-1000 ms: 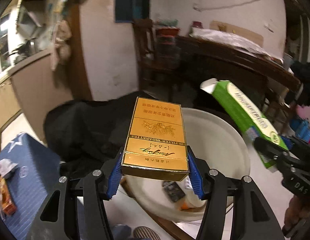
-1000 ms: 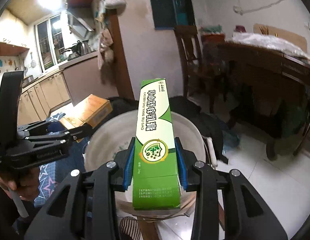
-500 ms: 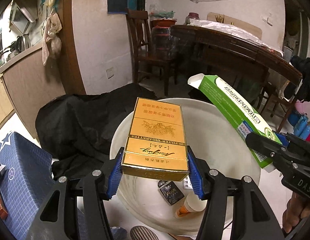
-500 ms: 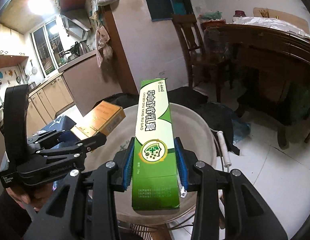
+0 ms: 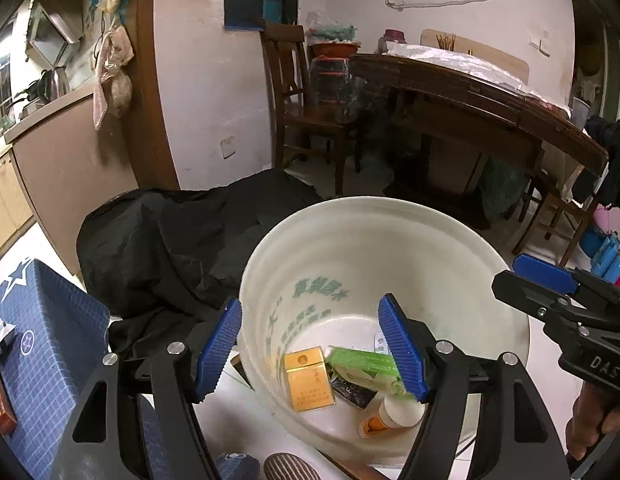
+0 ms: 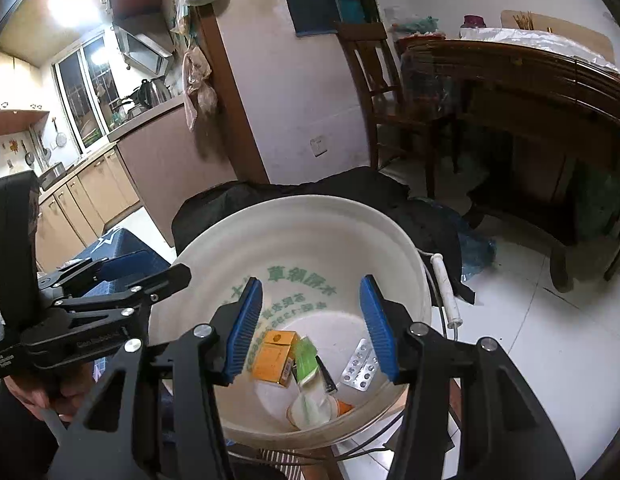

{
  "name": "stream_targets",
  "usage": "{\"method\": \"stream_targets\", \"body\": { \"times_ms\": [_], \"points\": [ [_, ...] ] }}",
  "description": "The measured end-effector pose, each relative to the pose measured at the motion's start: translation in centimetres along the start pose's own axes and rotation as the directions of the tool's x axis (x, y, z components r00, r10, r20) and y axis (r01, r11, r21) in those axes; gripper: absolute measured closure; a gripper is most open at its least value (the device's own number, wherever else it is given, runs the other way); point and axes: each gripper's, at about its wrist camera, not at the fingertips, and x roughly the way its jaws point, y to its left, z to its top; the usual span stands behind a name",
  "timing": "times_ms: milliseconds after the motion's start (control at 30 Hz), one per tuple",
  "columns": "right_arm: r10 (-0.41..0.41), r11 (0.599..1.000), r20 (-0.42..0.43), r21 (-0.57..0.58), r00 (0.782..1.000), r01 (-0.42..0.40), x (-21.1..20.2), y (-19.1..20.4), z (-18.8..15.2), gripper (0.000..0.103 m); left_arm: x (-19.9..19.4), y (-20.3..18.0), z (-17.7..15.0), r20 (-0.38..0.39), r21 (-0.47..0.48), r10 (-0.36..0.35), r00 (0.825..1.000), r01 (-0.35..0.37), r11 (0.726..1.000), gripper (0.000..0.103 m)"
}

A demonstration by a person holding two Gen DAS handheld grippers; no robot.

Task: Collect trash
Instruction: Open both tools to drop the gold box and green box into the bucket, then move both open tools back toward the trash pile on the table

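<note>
A white bucket point(image 5: 490, 256) point(image 6: 213, 248) with green lettering stands below both grippers. At its bottom lie the gold cigarette box point(image 5: 309, 380) point(image 6: 274, 356), the green carton point(image 5: 364, 368) point(image 6: 307, 356), a blister pack point(image 6: 360, 366), a white tube with an orange end point(image 5: 390, 416) point(image 6: 314, 410) and a dark wrapper point(image 5: 352, 390). My left gripper point(image 5: 320, 346) hangs over the bucket's near rim, its jaws opening with nothing between them. My right gripper point(image 6: 312, 324) hovers over the bucket too, jaws opening and empty. Each gripper shows at the edge of the other's view point(image 5: 558, 296) point(image 6: 109, 280).
A black cloth heap point(image 5: 177, 240) lies behind the bucket. A blue checked box point(image 5: 41, 340) sits at the left. A wooden chair point(image 5: 305, 112) and a dark wooden table point(image 5: 470, 92) stand farther back on the tiled floor. A striped shoe tip point(image 5: 289, 468) shows at the bottom.
Both grippers opened. The gold cigarette box dropped from the left gripper and the green carton from the right; both now lie at the bottom of the bucket.
</note>
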Motion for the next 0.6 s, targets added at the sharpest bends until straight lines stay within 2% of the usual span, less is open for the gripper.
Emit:
{"method": "stream_targets", "body": {
  "times_ms": [267,467,600],
  "points": [
    [0.076,0.996,-0.005,-0.046,0.997,-0.077,-0.5,3.1,-0.8,0.054,-3.6,2.3,-2.9,0.027,-0.017,0.072,0.997,-0.071,0.997,0.031],
    [0.163,0.97,-0.021,-0.178,0.986,-0.164,-0.5,9.3,-1.9,0.054,-8.2,6.9,-7.3,0.034,-0.033,0.201,0.979,-0.2,0.979,0.031],
    [0.26,0.929,-0.062,-0.257,0.964,-0.267,0.1,14.4,-3.0,0.054,-10.9,11.1,-10.5,0.009,-0.109,0.271,0.963,-0.268,0.957,0.031]
  ]
}}
